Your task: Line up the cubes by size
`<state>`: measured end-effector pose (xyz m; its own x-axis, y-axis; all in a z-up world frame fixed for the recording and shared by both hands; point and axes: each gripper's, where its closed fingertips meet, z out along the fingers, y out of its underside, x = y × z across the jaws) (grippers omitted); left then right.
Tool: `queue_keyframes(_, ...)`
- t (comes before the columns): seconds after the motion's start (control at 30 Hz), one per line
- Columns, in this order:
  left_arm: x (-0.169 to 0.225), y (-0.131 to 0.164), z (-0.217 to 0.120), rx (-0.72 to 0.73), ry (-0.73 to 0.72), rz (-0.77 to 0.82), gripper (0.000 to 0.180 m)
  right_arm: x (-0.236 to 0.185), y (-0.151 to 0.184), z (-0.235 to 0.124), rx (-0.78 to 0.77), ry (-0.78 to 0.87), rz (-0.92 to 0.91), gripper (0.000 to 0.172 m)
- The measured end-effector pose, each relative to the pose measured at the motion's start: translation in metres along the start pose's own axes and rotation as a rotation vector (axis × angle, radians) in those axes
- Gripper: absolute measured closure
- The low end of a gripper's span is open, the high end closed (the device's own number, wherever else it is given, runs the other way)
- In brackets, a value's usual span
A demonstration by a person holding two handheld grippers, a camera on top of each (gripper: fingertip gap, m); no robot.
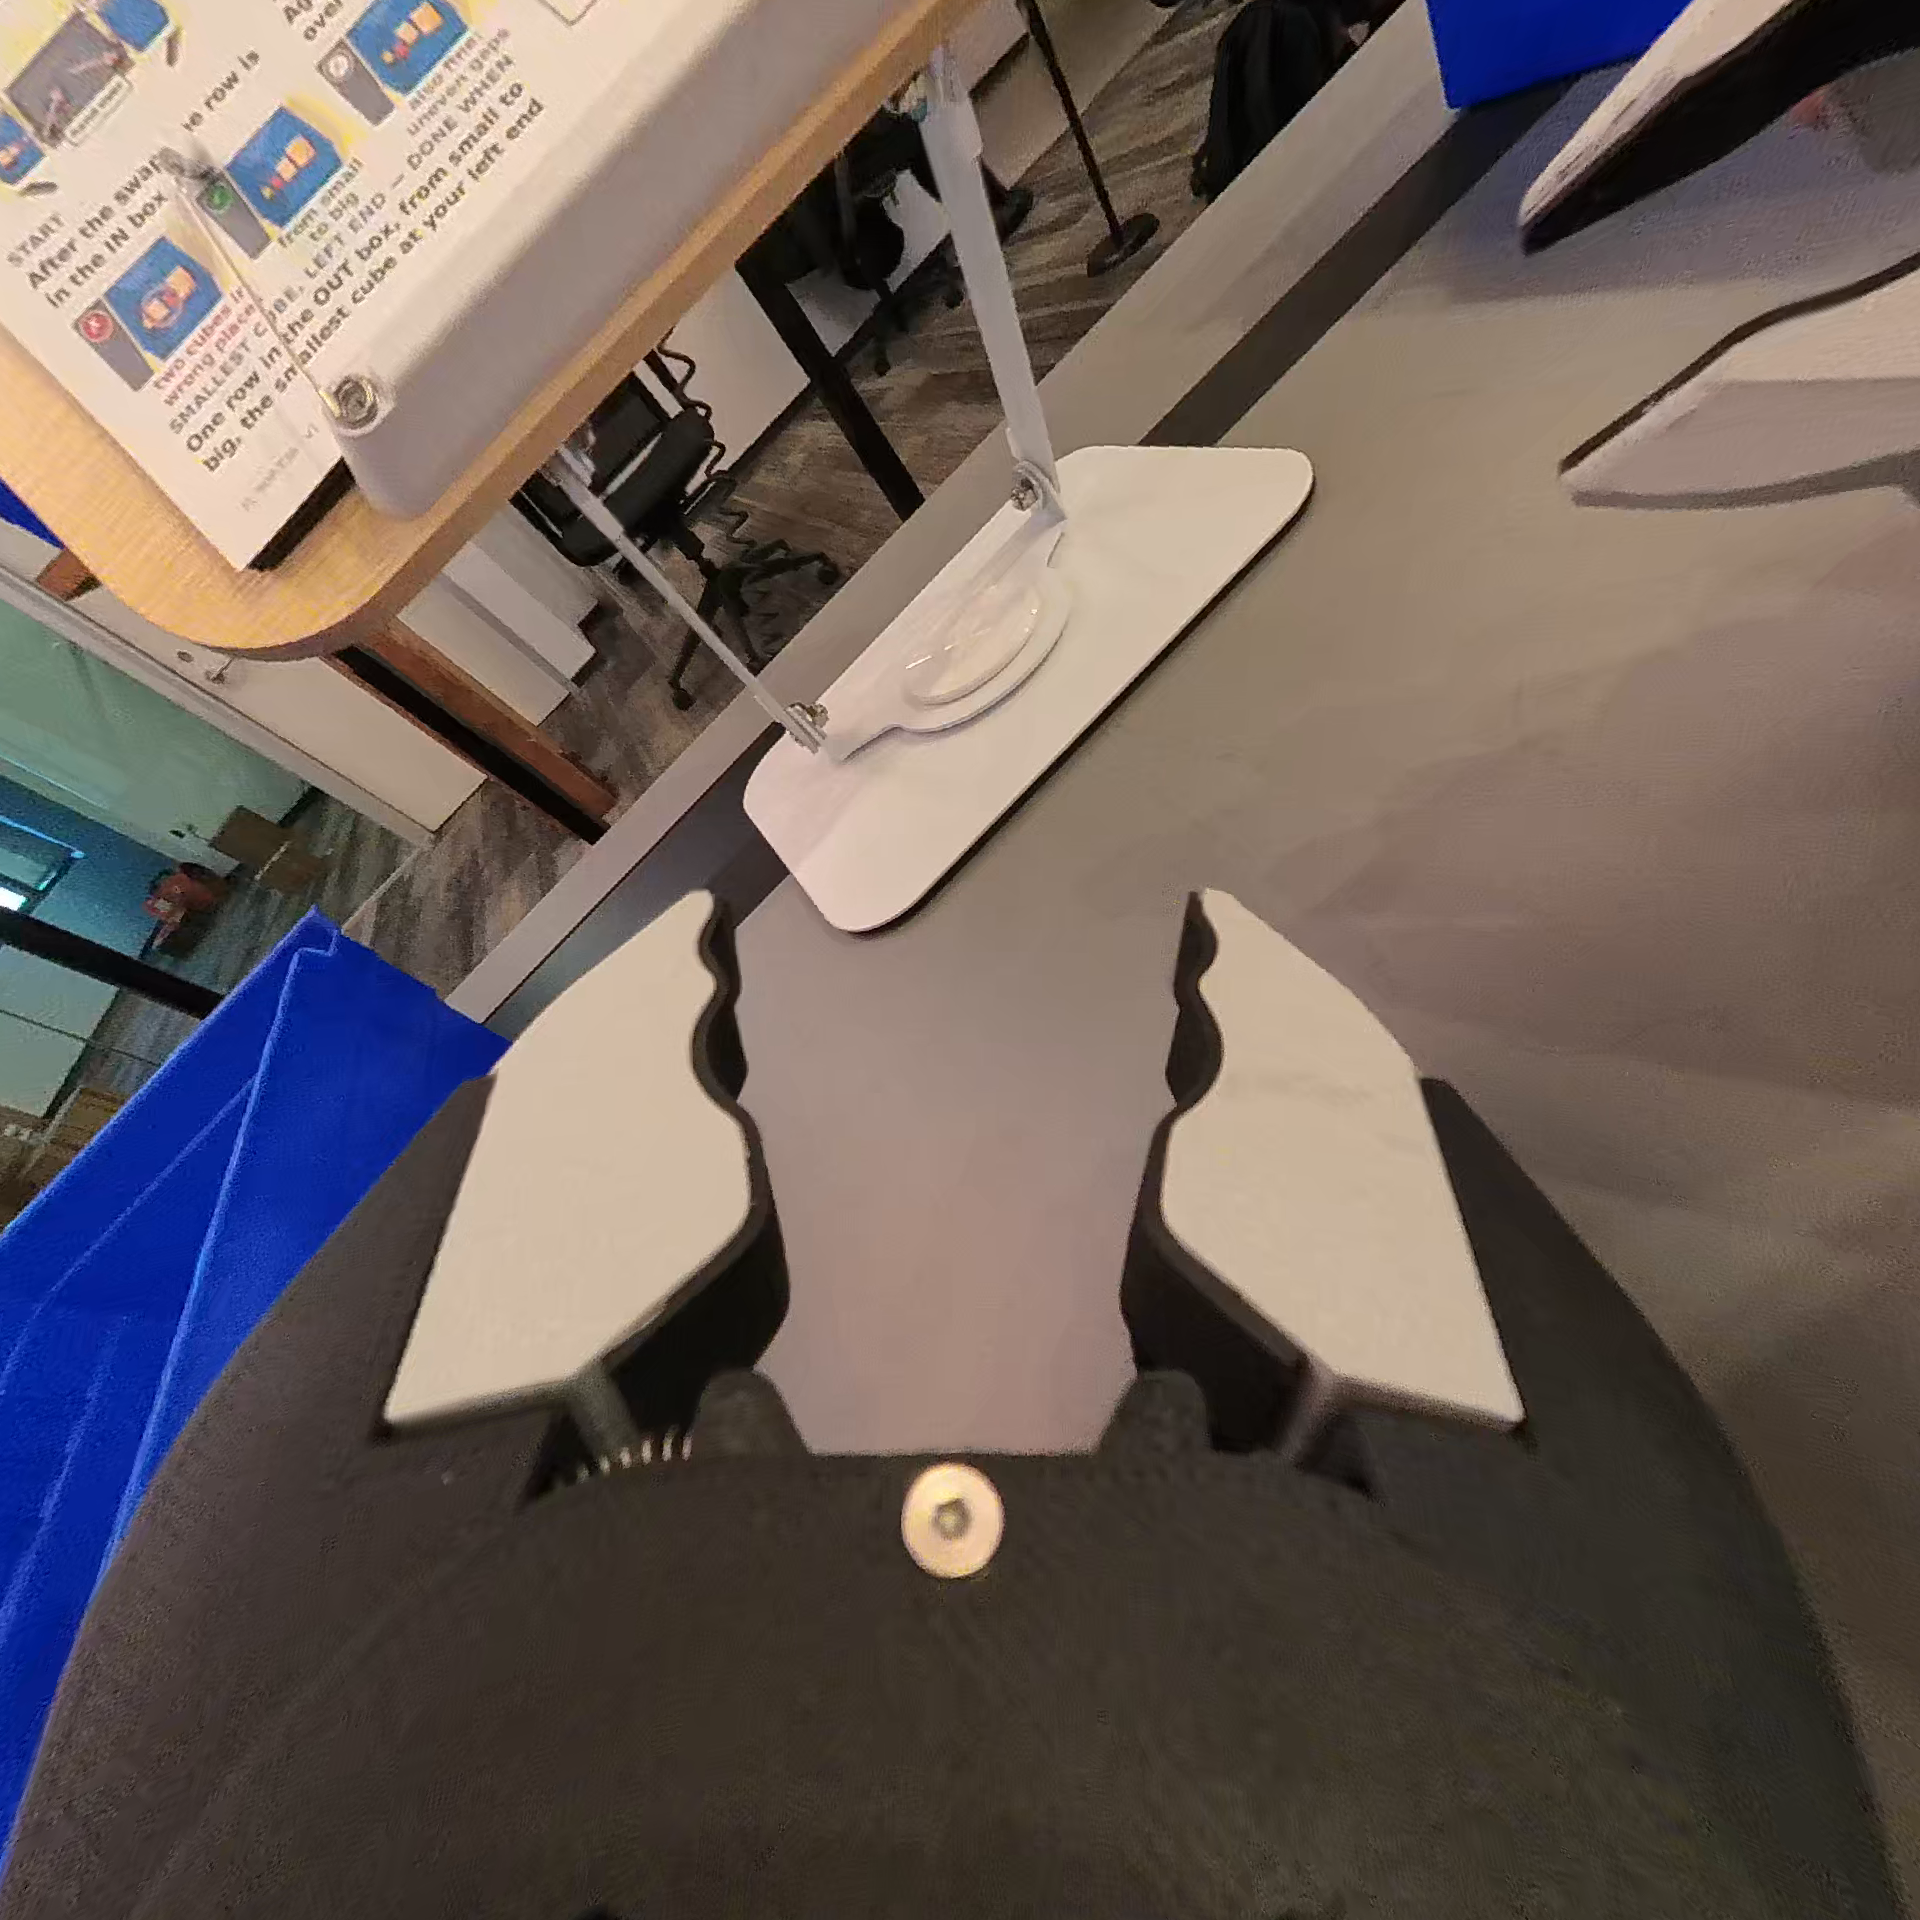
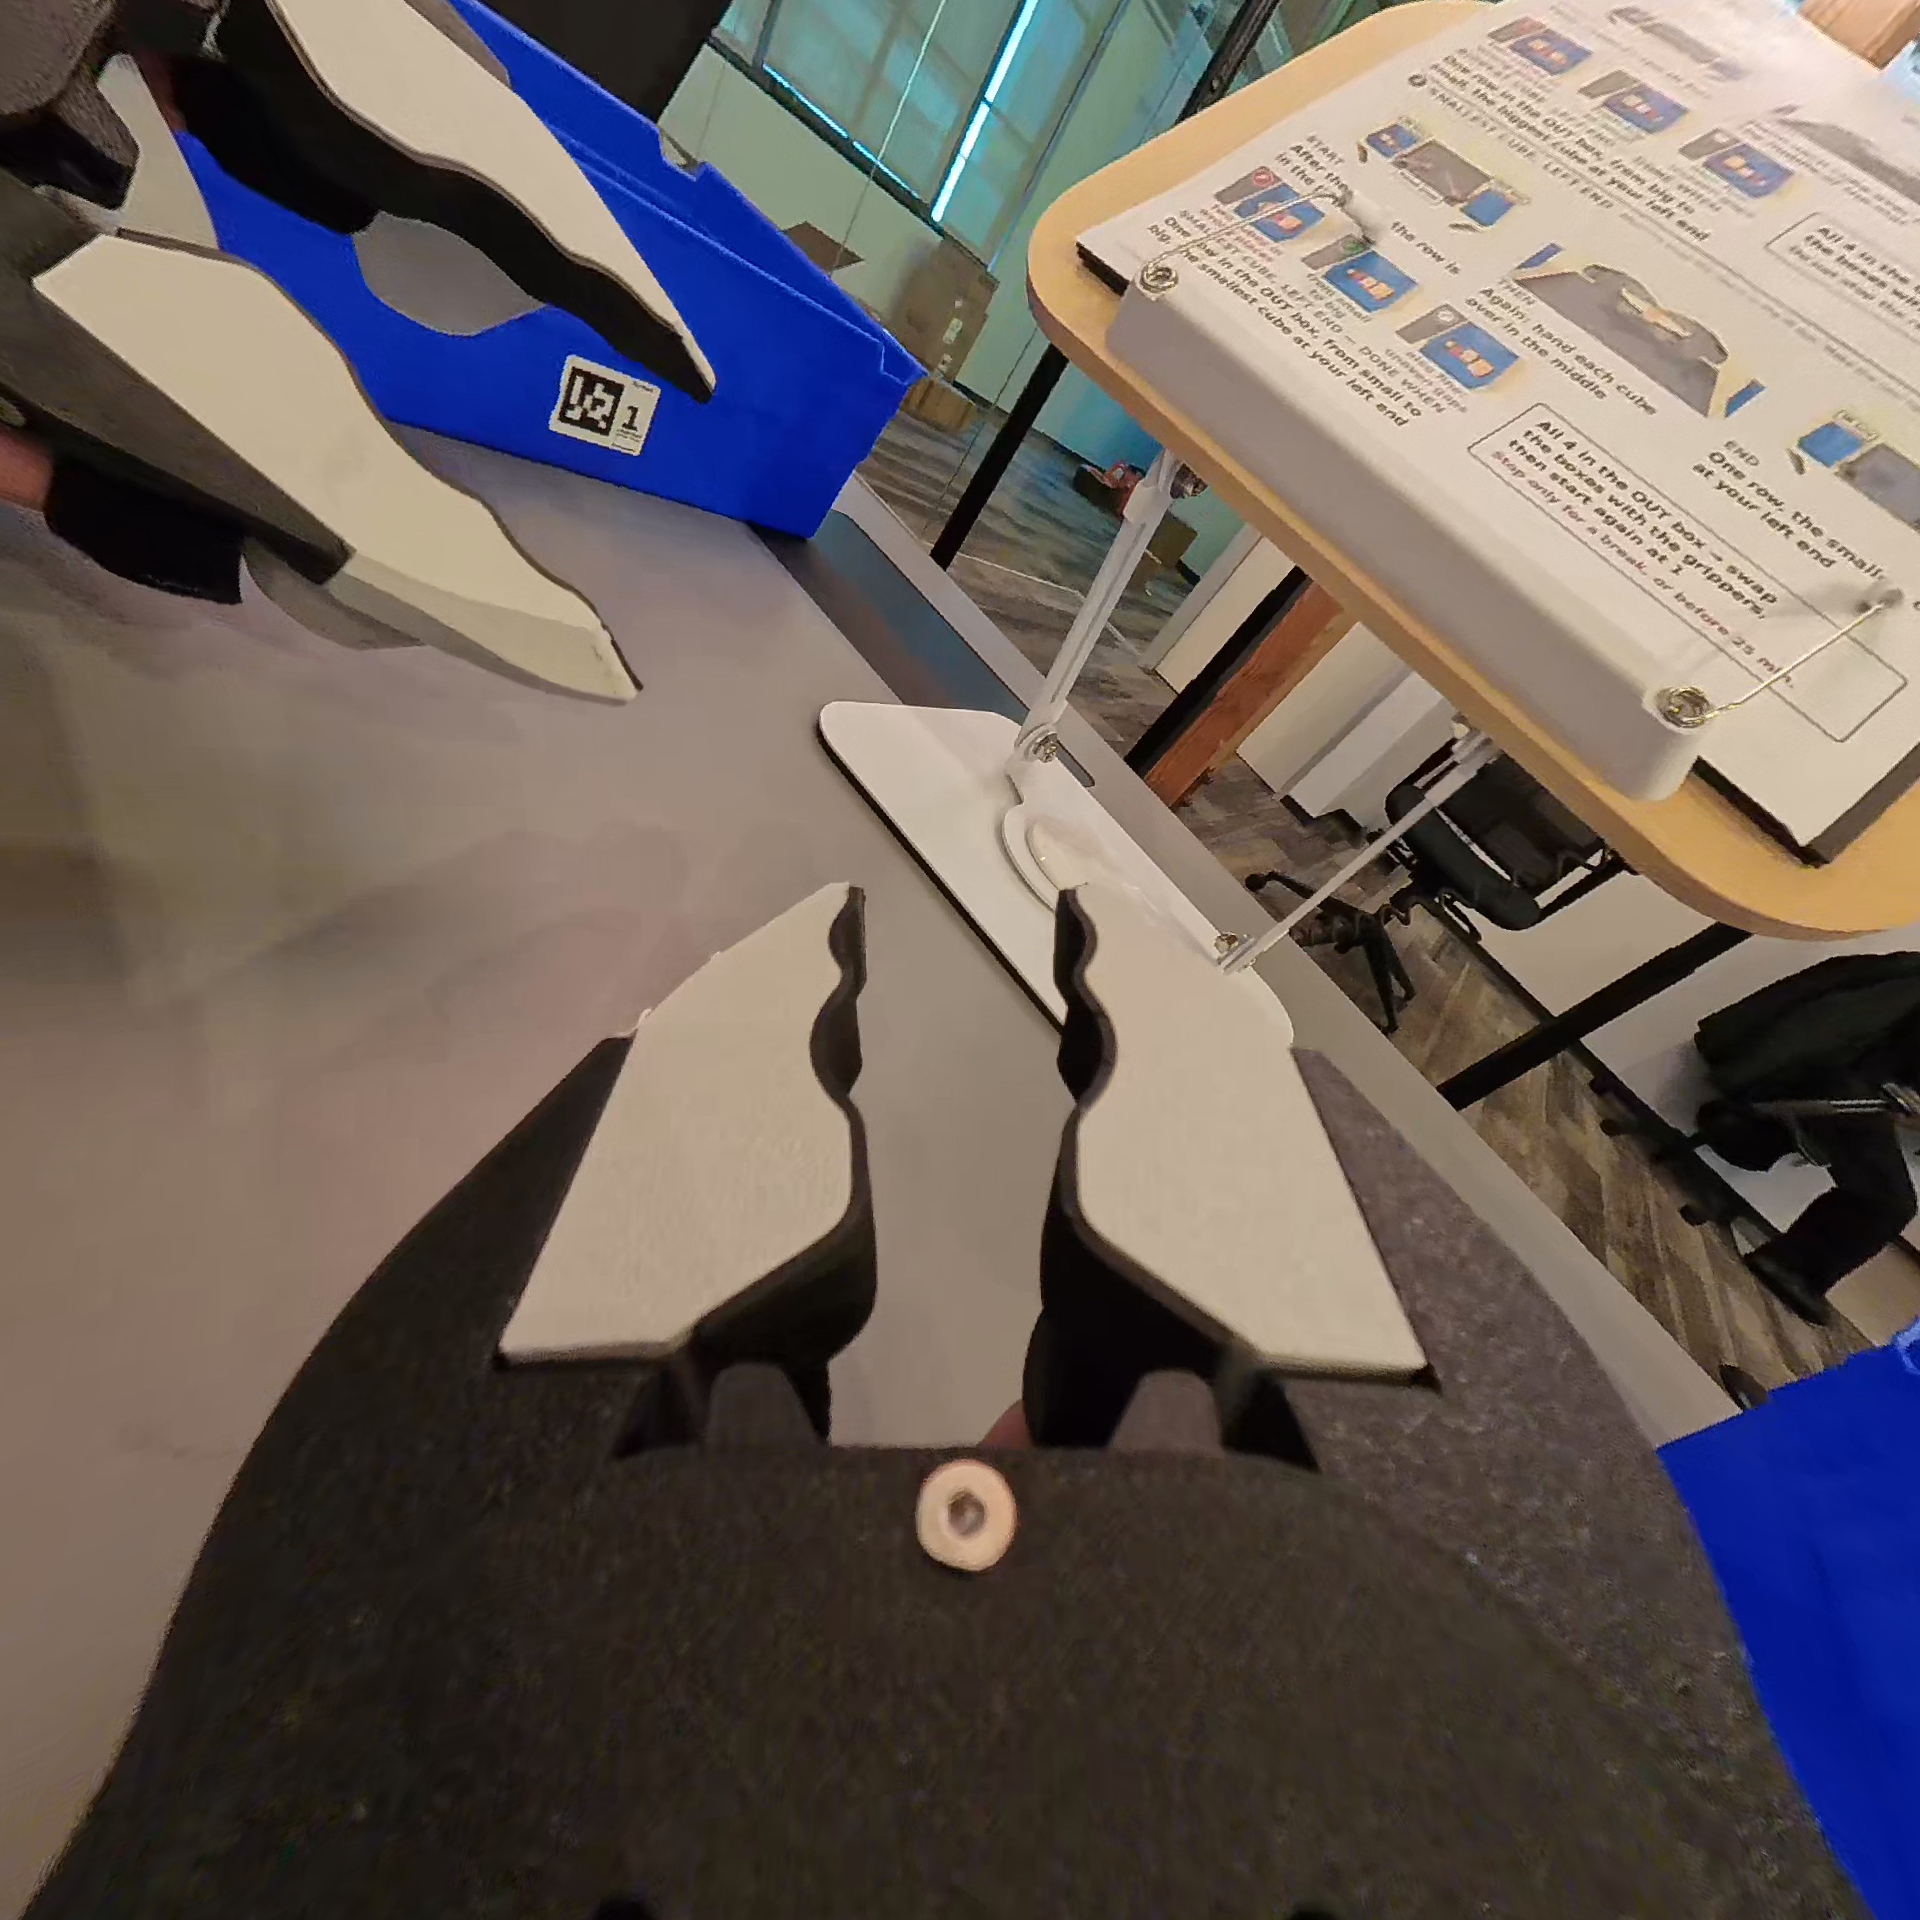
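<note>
Both grippers are empty: your left gripper (image 1: 956, 914) stands wide apart over the bare grey tabletop (image 1: 1455, 935), and your right gripper (image 2: 961, 914) is narrowed on nothing, in front of the flat white base of the document stand (image 2: 935, 790). No cubes show in either view, so I cannot tell where they lie. The blue plastic bin (image 2: 727, 416) at upper left of the right view is probably your next stop; widen the right jaws before reaching in.
</note>
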<state>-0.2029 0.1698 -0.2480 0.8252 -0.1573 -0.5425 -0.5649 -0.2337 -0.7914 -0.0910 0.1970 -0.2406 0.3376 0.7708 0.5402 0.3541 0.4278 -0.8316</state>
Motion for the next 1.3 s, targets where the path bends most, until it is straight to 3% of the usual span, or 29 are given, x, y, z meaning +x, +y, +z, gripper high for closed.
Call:
queue_keyframes(0.23, 0.002, 0.0, -0.002, 0.021, 0.022, -0.009, 0.117, -0.009, 0.001, 0.001, -0.011, -0.019, -0.065, 0.138)
queue_keyframes(0.5, 0.005, 0.002, 0.0, 0.016, 0.03, 0.005, 0.121, -0.011, 0.002, 0.002, -0.012, -0.029, -0.077, 0.138)
queue_keyframes(0.8, 0.005, -0.018, -0.009, 0.098, 0.009, 0.063, 0.123, -0.016, 0.006, 0.005, -0.028, -0.059, -0.117, 0.138)
queue_keyframes(0.87, -0.007, -0.03, -0.02, 0.155, -0.062, 0.122, 0.134, -0.014, 0.007, 0.006, -0.029, -0.062, -0.118, 0.138)
queue_keyframes(1.07, -0.049, -0.048, -0.05, 0.202, -0.191, 0.168, 0.133, -0.014, 0.009, 0.006, -0.032, -0.064, -0.13, 0.138)
queue_keyframes(1.3, -0.155, -0.048, -0.096, 0.151, -0.383, 0.181, 0.123, -0.016, 0.01, 0.006, -0.034, -0.079, -0.138, 0.138)
